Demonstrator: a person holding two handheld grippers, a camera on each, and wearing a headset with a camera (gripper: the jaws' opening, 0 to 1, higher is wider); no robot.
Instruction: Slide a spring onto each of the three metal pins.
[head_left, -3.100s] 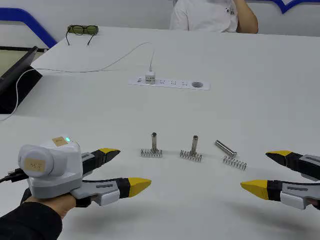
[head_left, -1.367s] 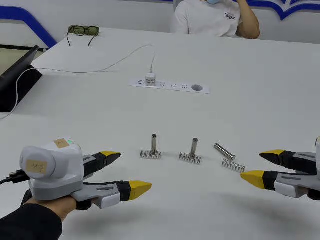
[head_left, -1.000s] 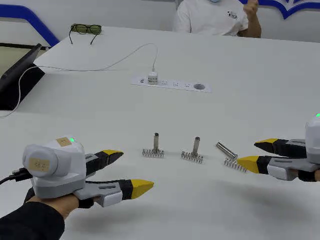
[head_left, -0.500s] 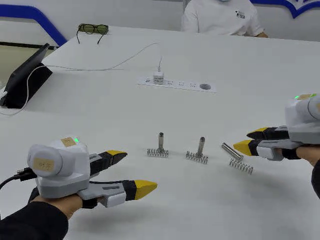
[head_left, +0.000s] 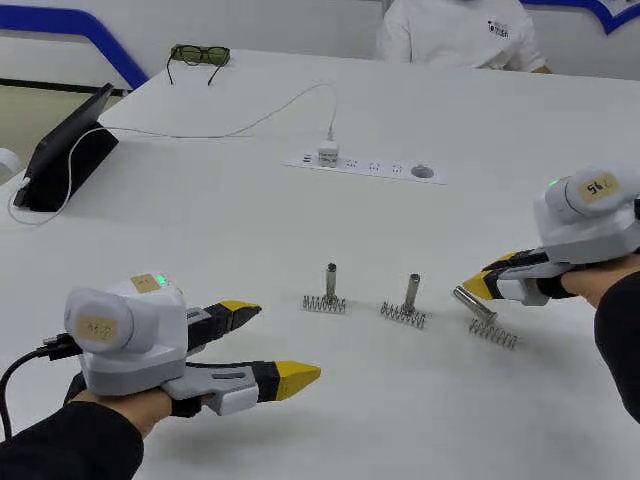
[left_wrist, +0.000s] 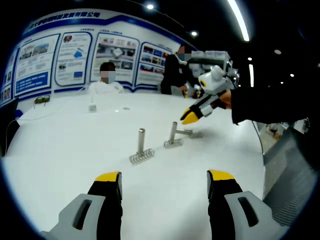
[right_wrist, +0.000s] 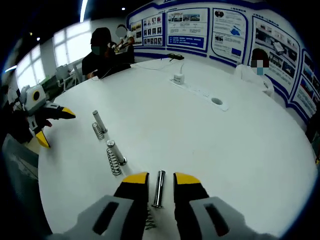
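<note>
The white bench (head_left: 300, 220) carries three pins and three springs. The left gripper (head_left: 285, 342) hangs over its near left side, fingers wide apart. The right gripper (right_wrist: 160, 176) sets its fingers narrowly apart on either side of the lying pin (right_wrist: 159, 189), not clamped on it. The left pin (head_left: 330, 278) and the middle pin (head_left: 411, 291) stand upright. The left spring (head_left: 324, 303) and the middle spring (head_left: 402, 315) lie at their feet. The third spring (head_left: 493, 333) lies just beside the lying pin.

1. I see a power strip (head_left: 365, 167) far of centre on the white table (head_left: 200, 230), with a white cable (head_left: 230, 128) trailing left.
2. Dark glasses (head_left: 199, 55) lie far left.
3. A dark screen (head_left: 68, 150) leans at the left edge.
4. A person in white (head_left: 460, 32) sits far right.
</note>
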